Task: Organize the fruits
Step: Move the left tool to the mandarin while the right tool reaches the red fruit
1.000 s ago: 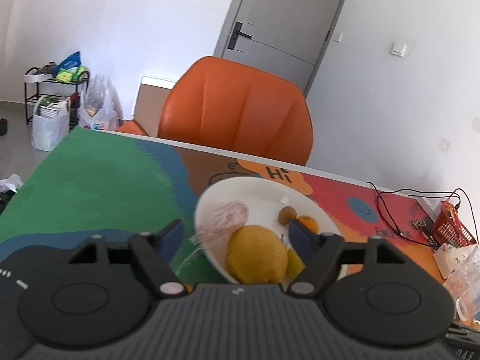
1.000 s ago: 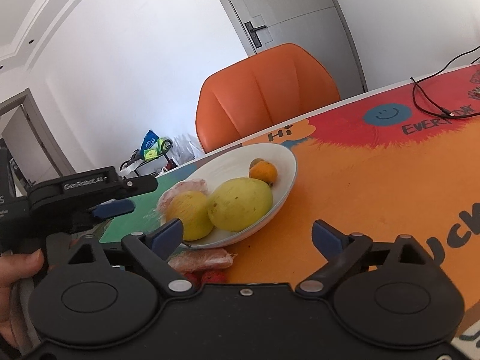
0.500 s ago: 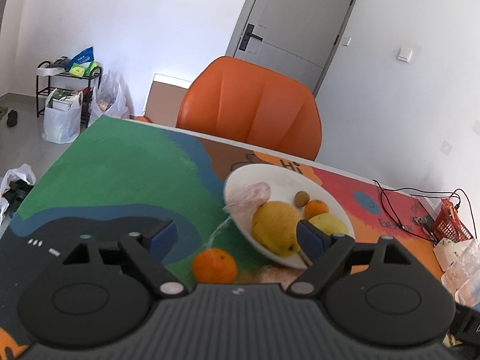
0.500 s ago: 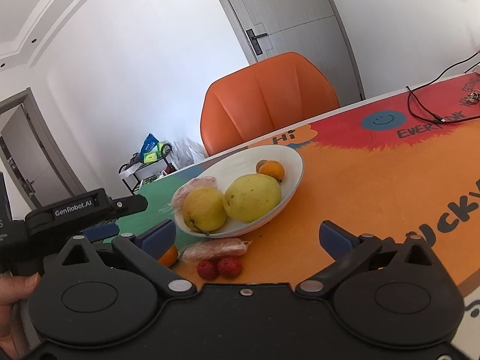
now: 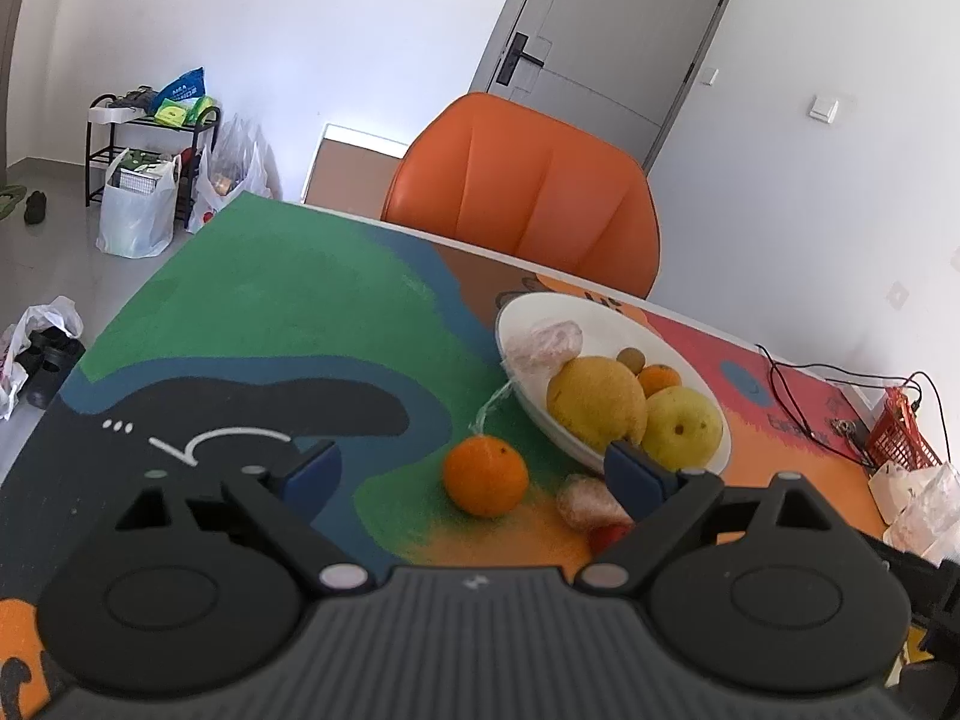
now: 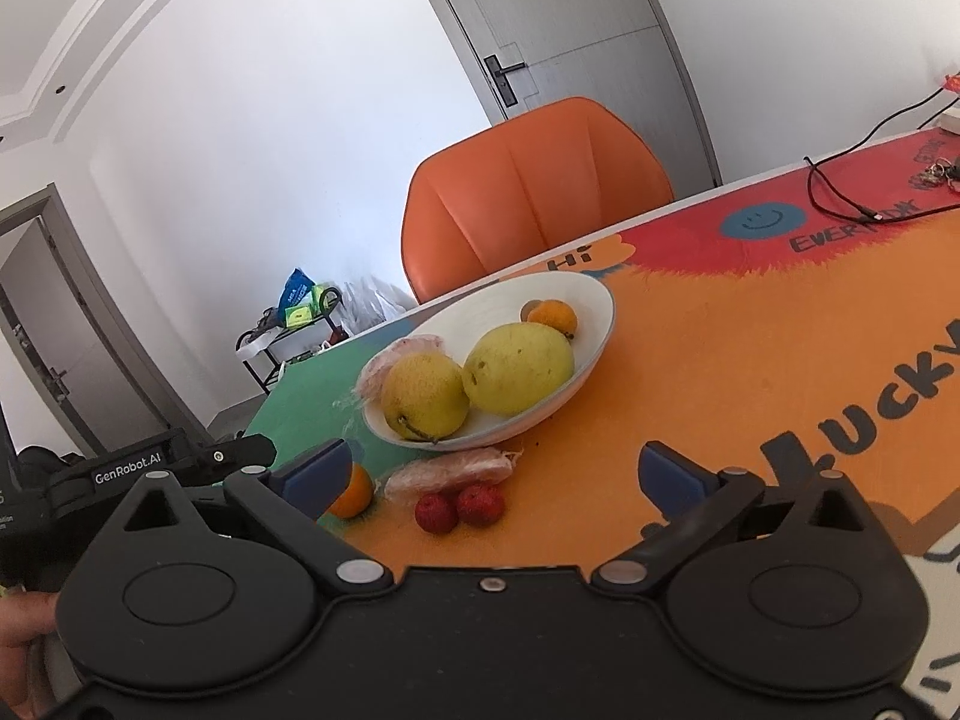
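A: Bright, even daylight in both views; the wall [image 5: 336,30] is nearly washed out to white.

B: Shadows are soft. A faint one sits under the bowl [image 6: 591,324], and the tool [image 5: 474,471] bodies read as flat black.

A: Fisheye bends the door [image 6: 576,24] near the frame edge; corners vignette dark. Focus is fairly sharp.

Bare worktop [image 5: 270,312] left of bowl [image 5: 522,324]; loose orange [image 5: 485,477], wrapped fruit [image 6: 450,471], red berries [image 6: 459,509] crowd bowl's near side.
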The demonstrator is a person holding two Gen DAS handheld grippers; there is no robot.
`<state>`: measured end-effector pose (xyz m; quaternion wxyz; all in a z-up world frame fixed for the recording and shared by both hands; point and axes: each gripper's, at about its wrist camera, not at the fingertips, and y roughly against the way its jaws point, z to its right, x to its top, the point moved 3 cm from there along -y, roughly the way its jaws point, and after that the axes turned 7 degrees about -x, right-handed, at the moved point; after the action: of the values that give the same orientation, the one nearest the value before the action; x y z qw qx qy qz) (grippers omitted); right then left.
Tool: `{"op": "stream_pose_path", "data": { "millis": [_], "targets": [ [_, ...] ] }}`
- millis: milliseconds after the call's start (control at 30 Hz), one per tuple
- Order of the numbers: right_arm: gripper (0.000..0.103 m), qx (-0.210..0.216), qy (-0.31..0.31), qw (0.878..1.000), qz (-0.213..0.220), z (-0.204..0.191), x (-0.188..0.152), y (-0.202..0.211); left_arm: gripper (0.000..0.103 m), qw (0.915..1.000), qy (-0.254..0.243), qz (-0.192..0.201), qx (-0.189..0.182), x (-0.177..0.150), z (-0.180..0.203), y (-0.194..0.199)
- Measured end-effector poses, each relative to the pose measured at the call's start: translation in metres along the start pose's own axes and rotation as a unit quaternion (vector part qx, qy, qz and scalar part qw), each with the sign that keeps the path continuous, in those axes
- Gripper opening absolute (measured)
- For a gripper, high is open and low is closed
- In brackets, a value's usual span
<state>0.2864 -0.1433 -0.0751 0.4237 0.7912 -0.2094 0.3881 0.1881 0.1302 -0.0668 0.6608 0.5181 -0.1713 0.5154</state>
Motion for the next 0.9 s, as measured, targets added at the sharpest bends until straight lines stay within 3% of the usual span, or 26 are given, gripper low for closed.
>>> {"op": "stream_pose_path", "data": {
  "millis": [167, 533, 667, 767, 900],
  "targets": [
    [0.103, -0.002, 0.003, 1.000, -0.005, -0.001, -0.006, -0.001, 0.093, 0.9994, 0.006, -0.017, -0.029, -0.007, -0.001, -0.001],
    [0.101, -0.003, 0.008, 1.000, -0.029, 0.001, -0.023, -0.020, 0.091, 0.9997, -0.007, -0.025, -0.006, -0.015, -0.005, -0.014],
    [0.080, 0.001, 0.017, 0.999, -0.044, -0.002, -0.027, -0.030, 0.089, 0.9996, -0.007, -0.025, -0.007, -0.016, -0.003, -0.020],
    [0.072, 0.006, 0.025, 0.998, -0.051, -0.006, -0.028, -0.037, 0.083, 0.9996, -0.005, -0.026, -0.007, -0.017, -0.003, -0.025],
    [0.054, 0.012, 0.027, 0.997, -0.066, -0.007, -0.028, -0.050, 0.075, 0.9994, -0.005, -0.033, -0.007, -0.017, -0.002, -0.031]
  ]
}}
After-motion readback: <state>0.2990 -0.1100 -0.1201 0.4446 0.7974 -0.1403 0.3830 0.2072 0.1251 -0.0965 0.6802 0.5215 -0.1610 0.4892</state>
